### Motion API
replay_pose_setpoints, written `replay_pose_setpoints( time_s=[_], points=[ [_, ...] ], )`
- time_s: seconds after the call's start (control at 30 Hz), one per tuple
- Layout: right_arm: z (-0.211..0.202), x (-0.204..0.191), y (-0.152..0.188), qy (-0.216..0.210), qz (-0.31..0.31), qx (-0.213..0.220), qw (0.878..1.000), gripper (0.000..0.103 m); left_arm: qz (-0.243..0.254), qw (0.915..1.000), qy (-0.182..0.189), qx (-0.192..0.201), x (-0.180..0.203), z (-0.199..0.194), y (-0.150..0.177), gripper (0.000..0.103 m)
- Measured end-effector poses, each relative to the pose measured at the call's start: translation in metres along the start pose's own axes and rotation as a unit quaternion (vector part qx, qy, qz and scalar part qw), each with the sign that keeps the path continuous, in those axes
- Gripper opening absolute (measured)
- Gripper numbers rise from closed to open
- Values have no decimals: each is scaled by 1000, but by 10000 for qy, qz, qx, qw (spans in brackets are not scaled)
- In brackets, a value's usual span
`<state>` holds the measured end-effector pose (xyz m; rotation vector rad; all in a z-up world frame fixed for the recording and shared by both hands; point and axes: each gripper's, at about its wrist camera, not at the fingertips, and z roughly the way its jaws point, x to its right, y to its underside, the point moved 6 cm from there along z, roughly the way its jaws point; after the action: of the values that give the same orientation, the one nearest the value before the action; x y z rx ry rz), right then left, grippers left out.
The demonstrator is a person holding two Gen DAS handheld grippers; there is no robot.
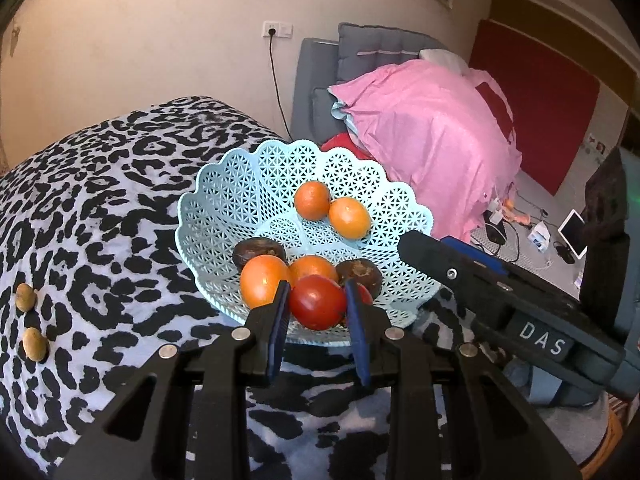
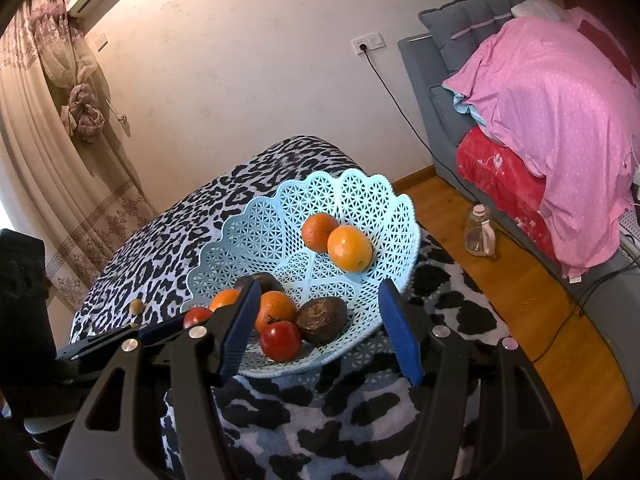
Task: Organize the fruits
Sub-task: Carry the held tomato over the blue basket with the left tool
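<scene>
A light blue lattice basket [image 1: 248, 184] [image 2: 368, 200] sits on a leopard-print table. It holds several oranges [image 1: 350, 218] [image 2: 349, 249], two dark brown fruits [image 1: 362, 274] [image 2: 322, 319] and a red tomato [image 2: 280, 340]. My left gripper [image 1: 317, 300] is shut on another red tomato [image 1: 318, 302] over the basket's near rim; that tomato also shows in the right wrist view [image 2: 197, 316]. My right gripper [image 2: 316, 320] is open and empty, its fingers either side of the basket's near edge. In the left wrist view it [image 1: 440, 256] reaches in from the right.
Two small tan fruits [image 1: 26, 297] [image 1: 35, 344] lie on the leopard-print cloth [image 1: 100, 200] at the left; one shows in the right wrist view [image 2: 137, 306]. A grey sofa with pink bedding [image 2: 552, 100] stands at the right. A glass jug [image 2: 479, 231] stands on the wooden floor.
</scene>
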<state>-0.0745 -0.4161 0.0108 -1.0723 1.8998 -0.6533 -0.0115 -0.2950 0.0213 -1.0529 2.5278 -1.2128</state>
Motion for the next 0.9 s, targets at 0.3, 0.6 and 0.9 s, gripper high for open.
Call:
replay_pose_setpoints(
  time_s=[0.3,0.6,0.9],
  points=[
    [0,1,0,-3,7,4,10000,63,36,10000,-35,-21,0,3,2,28],
    [2,0,0,-13,13,-10,10000,63,49,9999,-71,-61,0,5,5,29],
    [1,0,0,-23,34,-3,10000,63,153,9999,-78,11,5,0,5,49]
  ],
)
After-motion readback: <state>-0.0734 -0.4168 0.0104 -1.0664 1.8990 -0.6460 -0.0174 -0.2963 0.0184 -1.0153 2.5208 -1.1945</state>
